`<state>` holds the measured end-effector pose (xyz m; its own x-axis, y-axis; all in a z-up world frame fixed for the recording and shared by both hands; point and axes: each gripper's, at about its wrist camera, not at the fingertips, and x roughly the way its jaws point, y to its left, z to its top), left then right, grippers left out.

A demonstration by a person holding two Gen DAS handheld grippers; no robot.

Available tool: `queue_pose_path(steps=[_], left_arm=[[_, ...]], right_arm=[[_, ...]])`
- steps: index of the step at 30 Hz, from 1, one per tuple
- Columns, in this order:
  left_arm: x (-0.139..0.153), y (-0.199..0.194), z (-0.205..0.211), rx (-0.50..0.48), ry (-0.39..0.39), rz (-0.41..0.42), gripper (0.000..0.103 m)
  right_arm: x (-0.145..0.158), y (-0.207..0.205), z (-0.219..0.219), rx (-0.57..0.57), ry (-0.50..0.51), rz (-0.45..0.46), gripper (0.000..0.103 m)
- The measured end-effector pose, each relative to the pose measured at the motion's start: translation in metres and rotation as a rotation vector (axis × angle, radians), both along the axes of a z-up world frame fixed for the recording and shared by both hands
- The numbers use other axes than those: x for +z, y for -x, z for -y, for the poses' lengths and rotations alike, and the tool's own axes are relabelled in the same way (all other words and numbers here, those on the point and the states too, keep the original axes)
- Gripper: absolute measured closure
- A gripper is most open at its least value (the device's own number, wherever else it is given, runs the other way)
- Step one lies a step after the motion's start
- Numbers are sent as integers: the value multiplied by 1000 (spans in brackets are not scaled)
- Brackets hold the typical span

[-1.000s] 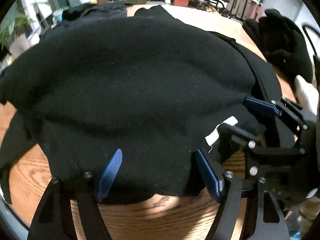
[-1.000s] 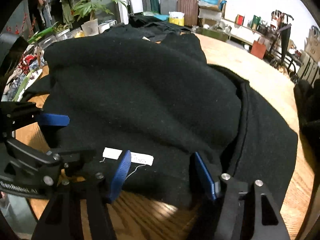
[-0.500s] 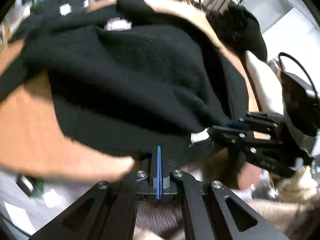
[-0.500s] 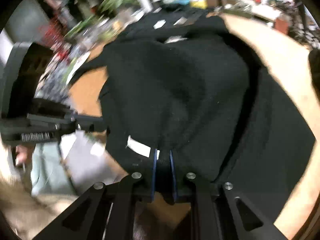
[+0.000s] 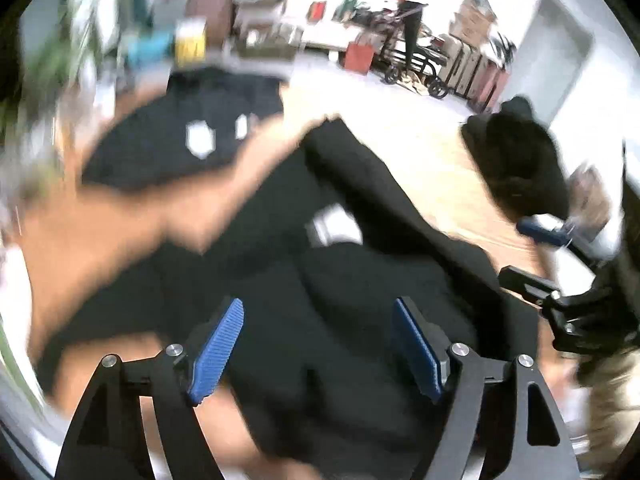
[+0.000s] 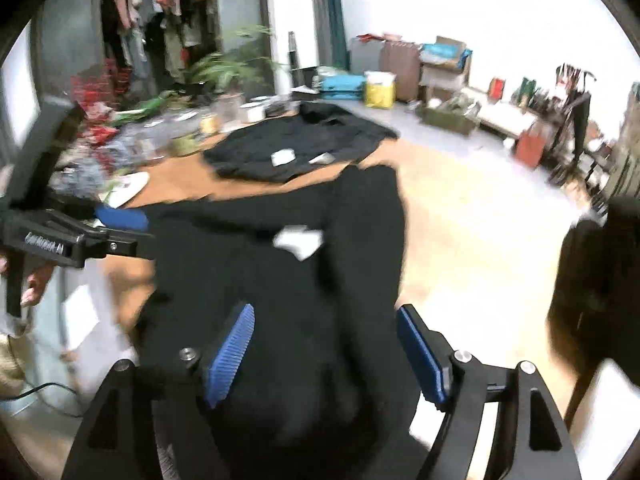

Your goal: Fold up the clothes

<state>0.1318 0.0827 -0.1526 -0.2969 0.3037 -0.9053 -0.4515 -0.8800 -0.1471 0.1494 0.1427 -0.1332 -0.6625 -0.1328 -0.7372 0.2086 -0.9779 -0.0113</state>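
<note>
Black garment (image 5: 280, 288), soft and limp, lies mid-frame on the table (image 5: 432, 168) beneath both wide-open, empty grippers, left (image 5: 318, 350) and right (image 6: 326, 354); best pinched at its edges.

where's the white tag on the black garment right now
In the right wrist view the white tag lies on the black garment, above the open right claw and right of the left claw.
</note>
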Motion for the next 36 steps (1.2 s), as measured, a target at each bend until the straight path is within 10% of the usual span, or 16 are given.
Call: queue_pose_path(steps=[7, 10, 15, 24, 30, 32, 36], left_arm=[[-47, 67, -72, -147, 338, -198, 27], [-61, 91, -82, -143, 306, -170, 28], [-45, 148, -88, 12, 168, -182, 96], [33, 254, -9, 357, 19, -286, 97], [-21, 328, -3, 454, -24, -128, 97], [-41, 343, -3, 498, -10, -76, 97], [-45, 355, 14, 572, -128, 27, 89]], right_arm=[[-37, 84, -6, -45, -36, 120, 29], [-53, 120, -9, -65, -52, 171, 44], [-77, 178, -16, -103, -75, 250, 95], [-11, 205, -146, -434, 49, 132, 97], [-64, 254, -205, -575, 120, 173, 87], [-83, 265, -214, -626, 126, 217, 61], [-95, 266, -228, -682, 181, 219, 50]])
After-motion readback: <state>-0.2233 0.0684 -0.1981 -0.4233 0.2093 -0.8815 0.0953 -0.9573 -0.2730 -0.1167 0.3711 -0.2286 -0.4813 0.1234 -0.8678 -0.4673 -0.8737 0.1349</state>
